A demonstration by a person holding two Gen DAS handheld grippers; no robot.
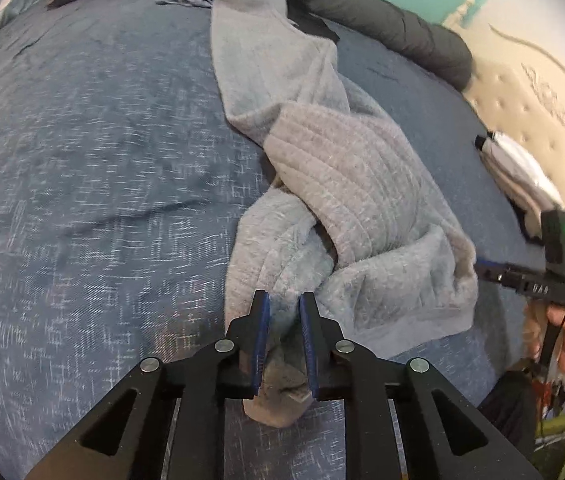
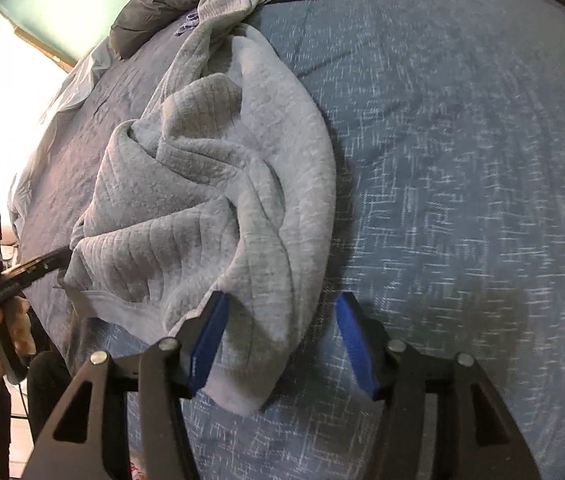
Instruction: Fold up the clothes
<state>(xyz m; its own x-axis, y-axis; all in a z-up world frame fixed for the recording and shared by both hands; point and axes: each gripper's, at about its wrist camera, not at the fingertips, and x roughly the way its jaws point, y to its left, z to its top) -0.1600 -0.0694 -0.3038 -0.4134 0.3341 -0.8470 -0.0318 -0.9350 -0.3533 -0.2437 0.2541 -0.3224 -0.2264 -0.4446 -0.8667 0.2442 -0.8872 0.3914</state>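
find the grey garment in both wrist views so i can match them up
Left wrist: the grey garment runs from top centre down to the left gripper, a corner between its pads.
Right wrist: it lies bunched left of centre, its near end between the right gripper's open pads.
Shared landmark: the blue bedspread under it, with the dark duvet at the far edge.

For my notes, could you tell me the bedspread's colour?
The bedspread is blue with fine white flecks, clearest in the right wrist view.
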